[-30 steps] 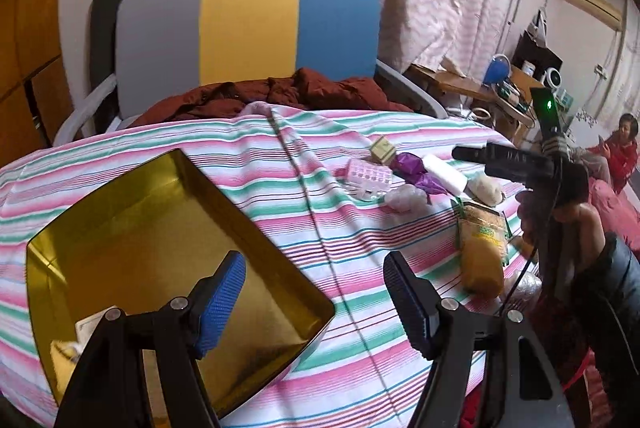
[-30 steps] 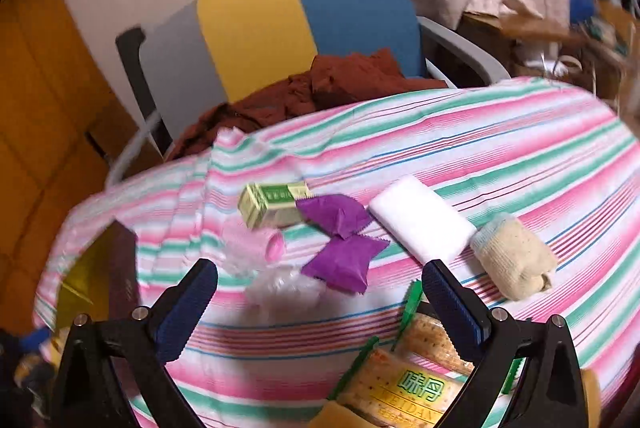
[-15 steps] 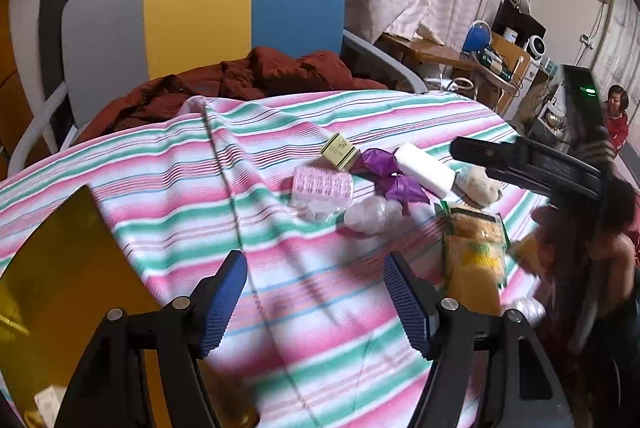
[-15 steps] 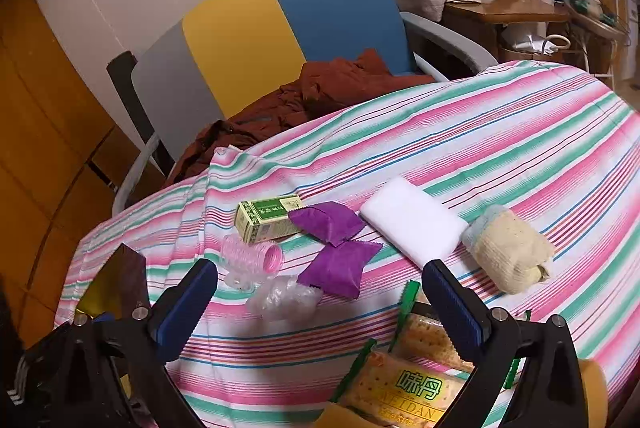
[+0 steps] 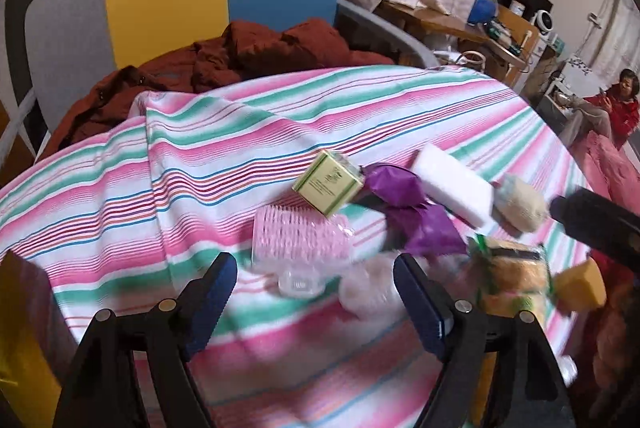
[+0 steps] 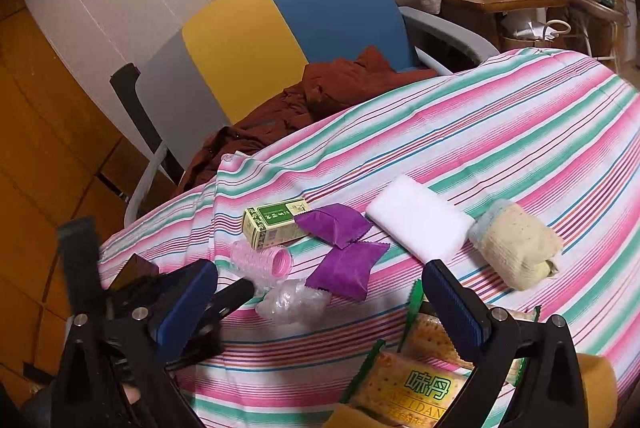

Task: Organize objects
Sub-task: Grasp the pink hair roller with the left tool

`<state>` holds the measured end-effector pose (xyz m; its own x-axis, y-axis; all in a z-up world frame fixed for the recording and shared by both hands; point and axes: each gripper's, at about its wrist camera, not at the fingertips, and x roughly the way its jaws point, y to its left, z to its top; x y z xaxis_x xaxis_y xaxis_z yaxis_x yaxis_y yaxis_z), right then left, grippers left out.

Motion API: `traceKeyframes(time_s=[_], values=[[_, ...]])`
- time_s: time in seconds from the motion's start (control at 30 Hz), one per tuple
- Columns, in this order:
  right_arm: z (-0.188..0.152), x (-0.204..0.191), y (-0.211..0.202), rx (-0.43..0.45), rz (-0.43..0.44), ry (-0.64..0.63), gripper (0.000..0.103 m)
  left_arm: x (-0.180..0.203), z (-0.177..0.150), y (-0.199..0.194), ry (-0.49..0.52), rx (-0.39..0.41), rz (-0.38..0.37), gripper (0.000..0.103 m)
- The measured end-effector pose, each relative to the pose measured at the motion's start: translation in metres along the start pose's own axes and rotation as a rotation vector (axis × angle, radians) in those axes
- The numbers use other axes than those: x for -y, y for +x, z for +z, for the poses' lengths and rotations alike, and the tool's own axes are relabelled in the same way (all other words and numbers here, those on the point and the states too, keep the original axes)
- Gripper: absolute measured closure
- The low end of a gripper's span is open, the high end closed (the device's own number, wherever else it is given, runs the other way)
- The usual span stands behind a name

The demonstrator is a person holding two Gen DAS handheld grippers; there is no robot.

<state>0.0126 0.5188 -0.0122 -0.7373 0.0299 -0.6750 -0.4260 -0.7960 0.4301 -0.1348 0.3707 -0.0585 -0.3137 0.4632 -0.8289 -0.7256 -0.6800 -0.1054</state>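
Striped tablecloth [image 5: 224, 163] now fills the left view: the left gripper [image 5: 312, 300] has swung off the gold tin [image 5: 24, 368], now only a sliver at far left, to hover wide open over the pink roller [image 5: 300, 240] beside the green box [image 5: 328, 183]. Likely the next pick, though blur hides contact. Right gripper [image 6: 320, 308] waits open, empty, near the purple packets [image 6: 344, 260].

**Striped cloth covers the table**

A table under a pink, green and white striped cloth [image 6: 500, 131] carries a loose cluster of things. From left to right lie a pink hair roller [image 6: 262, 260], a green box [image 6: 276, 222], two purple sachets [image 6: 336, 228], a white block [image 6: 418, 226] and a rolled beige sock [image 6: 516, 248]. Nearer lie crumpled clear plastic [image 6: 290, 302] and cracker packets [image 6: 416, 384].
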Motion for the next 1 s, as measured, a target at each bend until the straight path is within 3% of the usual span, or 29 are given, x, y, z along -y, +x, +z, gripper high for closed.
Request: traceKeyframes(time_s=[0.23, 0.37, 0.43, 0.8, 1.0], values=[[0.001, 0.000, 0.006, -0.016, -0.001, -0.003, 0.000, -0.004, 0.011, 0.032, -0.018, -0.039, 0.013, 0.020], [0.001, 0.001, 0.007, -0.020, -0.009, -0.009, 0.000, -0.008, 0.011, 0.045, -0.036, -0.075, -0.003, 0.034], [0.000, 0.000, 0.008, -0.021, -0.015, -0.015, 0.000, -0.010, 0.009, 0.043, -0.039, -0.061, -0.011, 0.035], [-0.002, 0.000, 0.014, -0.049, -0.029, -0.033, 0.000, -0.015, -0.028, -0.013, -0.097, 0.026, -0.046, 0.035], [-0.003, -0.004, 0.014, -0.047, -0.036, -0.054, 0.000, 0.005, -0.062, -0.041, -0.069, 0.047, -0.075, 0.035]])
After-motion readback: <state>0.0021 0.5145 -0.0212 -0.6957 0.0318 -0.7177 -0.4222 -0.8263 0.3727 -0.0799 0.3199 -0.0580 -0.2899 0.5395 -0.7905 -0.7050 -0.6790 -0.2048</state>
